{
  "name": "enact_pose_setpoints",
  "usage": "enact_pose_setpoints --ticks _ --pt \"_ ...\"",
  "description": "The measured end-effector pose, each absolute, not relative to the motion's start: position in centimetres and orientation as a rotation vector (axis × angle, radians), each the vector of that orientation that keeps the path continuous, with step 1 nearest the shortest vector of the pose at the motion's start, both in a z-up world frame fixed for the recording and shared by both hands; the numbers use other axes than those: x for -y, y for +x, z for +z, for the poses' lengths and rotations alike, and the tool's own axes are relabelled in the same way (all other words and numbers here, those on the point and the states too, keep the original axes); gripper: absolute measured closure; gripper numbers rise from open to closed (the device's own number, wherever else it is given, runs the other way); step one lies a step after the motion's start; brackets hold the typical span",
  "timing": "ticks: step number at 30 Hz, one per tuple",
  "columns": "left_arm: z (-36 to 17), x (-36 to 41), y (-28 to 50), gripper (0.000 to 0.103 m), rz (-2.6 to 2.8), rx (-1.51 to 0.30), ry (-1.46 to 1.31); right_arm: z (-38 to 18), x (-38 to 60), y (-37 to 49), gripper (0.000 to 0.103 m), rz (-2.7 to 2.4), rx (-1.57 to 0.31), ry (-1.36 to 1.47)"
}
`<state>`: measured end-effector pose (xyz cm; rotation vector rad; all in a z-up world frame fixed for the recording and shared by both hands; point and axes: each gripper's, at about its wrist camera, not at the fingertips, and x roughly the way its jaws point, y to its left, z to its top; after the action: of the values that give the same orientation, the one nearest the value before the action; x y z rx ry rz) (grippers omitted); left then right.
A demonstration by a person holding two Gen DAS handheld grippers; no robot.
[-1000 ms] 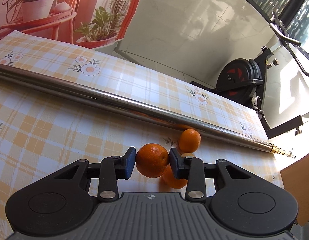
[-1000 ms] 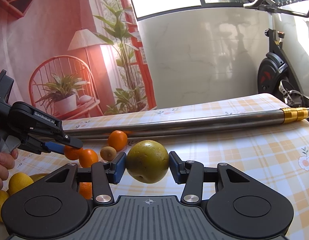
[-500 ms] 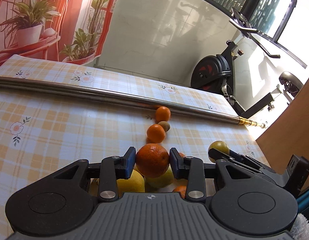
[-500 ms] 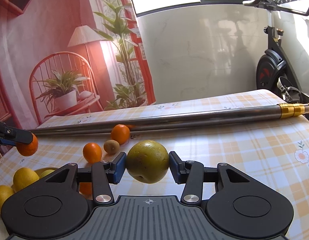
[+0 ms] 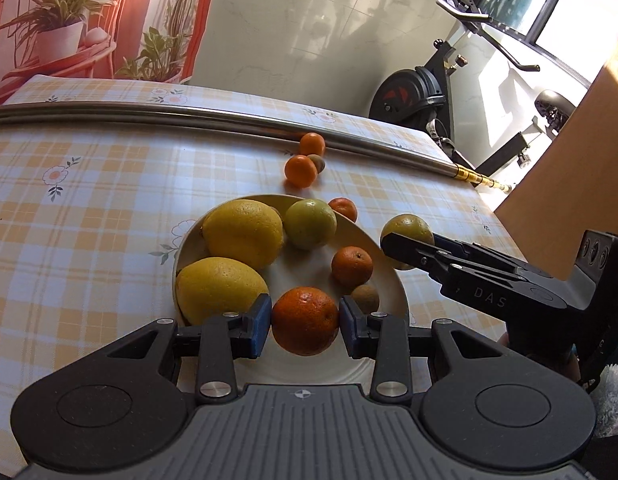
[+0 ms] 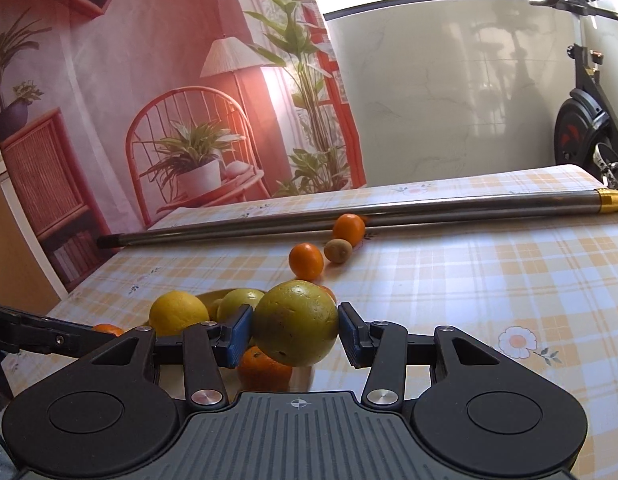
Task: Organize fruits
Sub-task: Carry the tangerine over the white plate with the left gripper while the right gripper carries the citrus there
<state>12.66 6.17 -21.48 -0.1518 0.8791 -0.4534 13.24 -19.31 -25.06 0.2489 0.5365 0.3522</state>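
My left gripper point(image 5: 305, 322) is shut on an orange point(image 5: 305, 318) and hangs over the near rim of a cream plate point(image 5: 393, 280). Two lemons point(image 5: 243, 232), a green citrus point(image 5: 311, 224), a small tangerine point(image 5: 352, 267) and a kiwi point(image 5: 365, 298) lie in the plate. My right gripper point(image 6: 295, 334) is shut on a yellow-green round fruit point(image 6: 295, 322), which in the left wrist view sits at the plate's right edge. Two loose tangerines point(image 6: 306, 260) and a kiwi point(image 6: 338, 250) lie farther back on the tablecloth.
A long metal pole point(image 6: 349, 216) lies across the checked tablecloth behind the loose fruit. One more tangerine point(image 5: 343, 209) rests just beyond the plate's far rim. An exercise bike point(image 5: 421, 92) stands past the table's far right corner, and a wooden panel point(image 5: 569, 168) rises at right.
My left gripper carried the orange away from the pole and back over the plate, which has come fully into view. My right gripper moved its fruit left toward the plate.
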Motion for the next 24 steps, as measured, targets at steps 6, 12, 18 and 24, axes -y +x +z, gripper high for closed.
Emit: enact_pose_setpoints --ticks 6,12,18,24 --pt "-21.9 -6.9 12.0 0.064 -0.433 -0.903 -0.135 -24.3 18.0 11.9 0.06 0.383 -0.553 0.255" --pt "-22.6 -6.7 12.0 0.064 -0.408 -0.913 -0.078 -23.9 17.7 11.1 0.06 0.391 -0.56 0.238" --pt "-23.3 -6.9 12.1 0.064 -0.395 -0.917 -0.052 -23.9 17.5 10.9 0.06 0.396 -0.568 0.224" --pt "-23.8 -6.8 12.4 0.064 -0.385 -0.913 -0.036 -24.1 17.1 10.9 0.06 0.405 -0.577 0.215"
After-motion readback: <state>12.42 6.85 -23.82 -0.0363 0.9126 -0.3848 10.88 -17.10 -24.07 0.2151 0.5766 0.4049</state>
